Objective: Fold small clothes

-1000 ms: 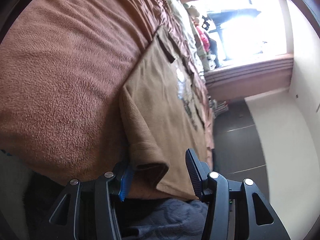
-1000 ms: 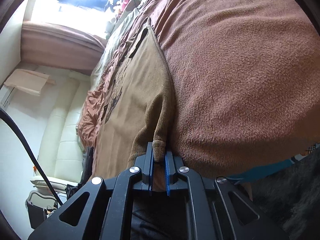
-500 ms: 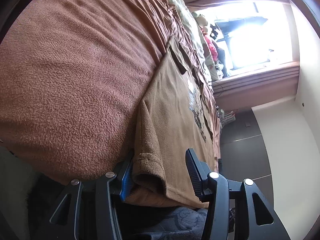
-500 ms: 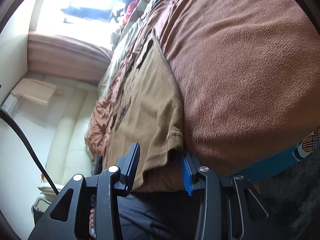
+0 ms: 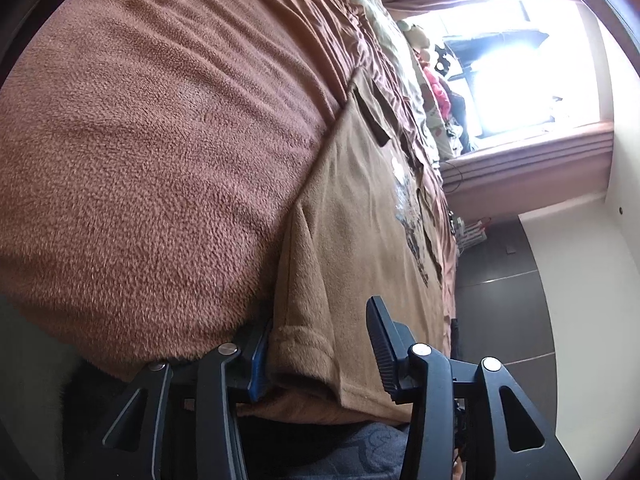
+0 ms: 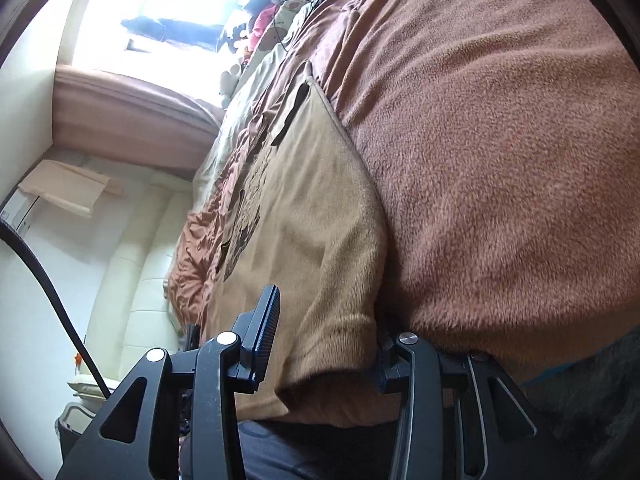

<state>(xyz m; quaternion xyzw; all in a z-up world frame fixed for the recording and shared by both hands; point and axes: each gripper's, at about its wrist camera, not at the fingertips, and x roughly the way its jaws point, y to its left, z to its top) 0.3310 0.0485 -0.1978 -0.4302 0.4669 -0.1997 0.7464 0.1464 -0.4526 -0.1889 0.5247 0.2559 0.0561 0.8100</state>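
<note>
With both the left gripper (image 5: 320,344) and right gripper (image 6: 326,332) spread wide around the hem corners of the tan shirt (image 5: 360,208) (lying mid-frame on the brown blanket (image 5: 160,140)), close squarely on both layers before lifting

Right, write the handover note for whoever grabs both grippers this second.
Left gripper: open, fingers straddling the tan shirt at its near hem corner, not clamped.
Right gripper: open, fingers either side of the other near hem corner.
The shirt lies spread flat, print up, on the brown fleece blanket, hem at the bed edge.
Done: shirt laid out. No fold visible.
Left: likely close both on the hem corners, then fold toward the collar.
</note>
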